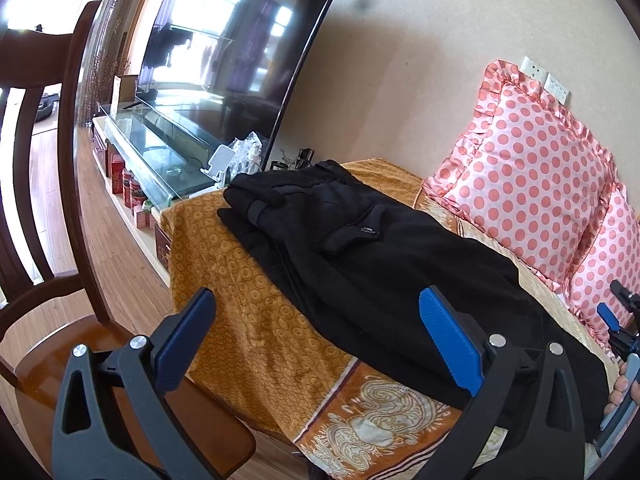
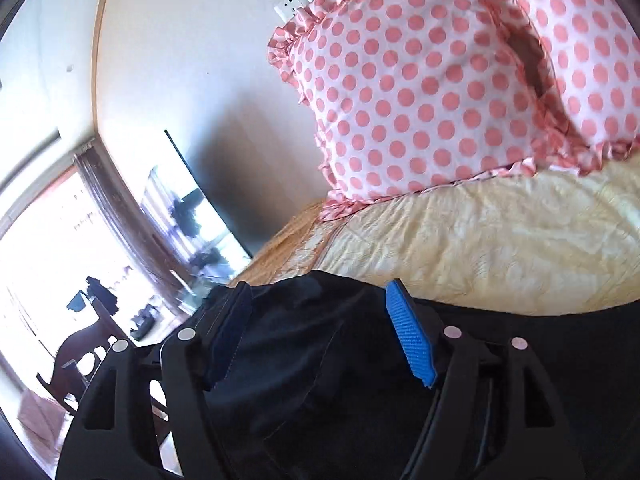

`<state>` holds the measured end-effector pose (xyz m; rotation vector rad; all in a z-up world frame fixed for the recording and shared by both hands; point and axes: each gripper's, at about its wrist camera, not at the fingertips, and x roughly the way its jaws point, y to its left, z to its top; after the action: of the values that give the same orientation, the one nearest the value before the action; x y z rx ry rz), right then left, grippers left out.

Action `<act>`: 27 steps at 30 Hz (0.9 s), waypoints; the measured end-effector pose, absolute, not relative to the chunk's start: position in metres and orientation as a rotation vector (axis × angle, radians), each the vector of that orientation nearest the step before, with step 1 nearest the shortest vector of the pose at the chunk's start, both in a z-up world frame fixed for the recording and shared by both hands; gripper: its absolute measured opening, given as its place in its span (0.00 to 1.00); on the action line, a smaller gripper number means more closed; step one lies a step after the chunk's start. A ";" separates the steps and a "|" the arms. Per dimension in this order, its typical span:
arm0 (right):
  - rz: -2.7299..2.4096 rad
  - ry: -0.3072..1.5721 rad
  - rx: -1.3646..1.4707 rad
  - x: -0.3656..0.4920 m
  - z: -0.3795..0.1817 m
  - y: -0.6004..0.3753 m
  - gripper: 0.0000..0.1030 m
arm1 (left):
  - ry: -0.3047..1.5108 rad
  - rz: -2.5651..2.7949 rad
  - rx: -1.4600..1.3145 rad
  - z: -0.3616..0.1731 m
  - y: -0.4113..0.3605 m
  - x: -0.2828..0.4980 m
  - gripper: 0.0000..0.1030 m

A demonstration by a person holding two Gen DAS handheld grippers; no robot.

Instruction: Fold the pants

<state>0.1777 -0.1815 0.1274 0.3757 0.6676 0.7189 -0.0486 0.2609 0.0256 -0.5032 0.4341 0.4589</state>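
Across the bed: black pants lie stretched along the bed, on its orange patterned cover, one end bunched near the far corner by the television, the other end running toward the right gripper.
Where the pillows sit: two pink polka-dot pillows lean against the wall just beside the pants, clear of the cloth.
Left gripper: the left gripper hovers over the near edge of the pants with its fingers spread wide and nothing between them.
Right gripper: the right gripper is low over the dark cloth, fingers parted; fabric lies under and between them, but the pads do not look to be pressing on it, so I take it as let go.
Weight: light to middling, I would guess; thick-looking cloth with a flap pocket, easily lifted by one corner.
Stiffness: soft and limp; it will sag and drag wherever it is not supported.
Slip: the matt weave should sit well in ribbed pads, though doubled layers may slide over one another.
Fragility: none to speak of.
Where to hold: at the hem or waistband edges, one gripper to each corner, pinching all layers together so the fold carries over evenly.
Risk: catching only the top layer, or snagging the bed cover with it.
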 end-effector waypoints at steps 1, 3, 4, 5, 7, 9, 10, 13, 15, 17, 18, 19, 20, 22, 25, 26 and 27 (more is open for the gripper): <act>0.698 0.692 0.327 0.177 0.126 -0.178 0.59 | 0.434 0.458 -0.492 0.026 0.258 -0.048 0.98; 0.670 0.759 0.255 0.177 0.116 -0.169 0.52 | 0.439 0.466 -0.466 0.027 0.255 -0.046 0.98; 0.677 0.786 0.213 0.173 0.109 -0.162 0.47 | 0.440 0.468 -0.460 0.028 0.254 -0.046 0.98; 0.695 0.803 0.156 0.167 0.104 -0.153 0.46 | 0.441 0.470 -0.455 0.028 0.254 -0.045 0.98; 0.727 0.804 0.034 0.149 0.094 -0.134 0.45 | 0.443 0.473 -0.457 0.028 0.256 -0.046 0.98; 0.735 0.799 -0.103 0.130 0.086 -0.119 0.45 | 0.444 0.481 -0.461 0.027 0.260 -0.047 0.98; 0.737 0.802 -0.190 0.120 0.080 -0.111 0.45 | 0.444 0.484 -0.464 0.027 0.262 -0.047 0.98; 0.725 0.756 -0.321 0.097 0.075 -0.105 0.45 | 0.445 0.455 -0.500 0.027 0.274 -0.046 0.98; 0.725 0.772 -0.290 0.098 0.076 -0.111 0.45 | 0.449 0.406 -0.553 0.027 0.288 -0.043 0.98; 0.732 0.810 -0.204 0.106 0.073 -0.120 0.46 | 0.453 0.365 -0.613 0.027 0.303 -0.038 0.98; 0.737 0.817 -0.178 0.107 0.072 -0.125 0.47 | 0.451 0.340 -0.649 0.026 0.310 -0.036 0.98; 0.739 0.820 -0.152 0.110 0.070 -0.128 0.48 | 0.447 0.308 -0.700 0.025 0.319 -0.033 0.98; 0.738 0.817 -0.145 0.110 0.071 -0.129 0.49 | 0.441 0.285 -0.743 0.024 0.326 -0.032 0.98; 0.732 0.799 -0.159 0.106 0.071 -0.129 0.49 | 0.437 0.237 -0.834 0.021 0.341 -0.027 0.98; 0.723 0.789 -0.164 0.111 0.069 -0.128 0.53 | 0.444 0.157 -0.941 0.017 0.356 -0.017 0.95; 0.723 0.790 -0.160 0.111 0.069 -0.129 0.53 | 0.451 0.141 -0.964 0.016 0.358 -0.014 0.95; 0.723 0.791 -0.157 0.111 0.069 -0.128 0.53 | 0.462 0.133 -0.983 0.014 0.360 -0.011 0.94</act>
<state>0.1112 -0.1285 0.0687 -0.1569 0.7908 0.7233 -0.0106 0.3600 0.0140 -0.9834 0.4616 0.1326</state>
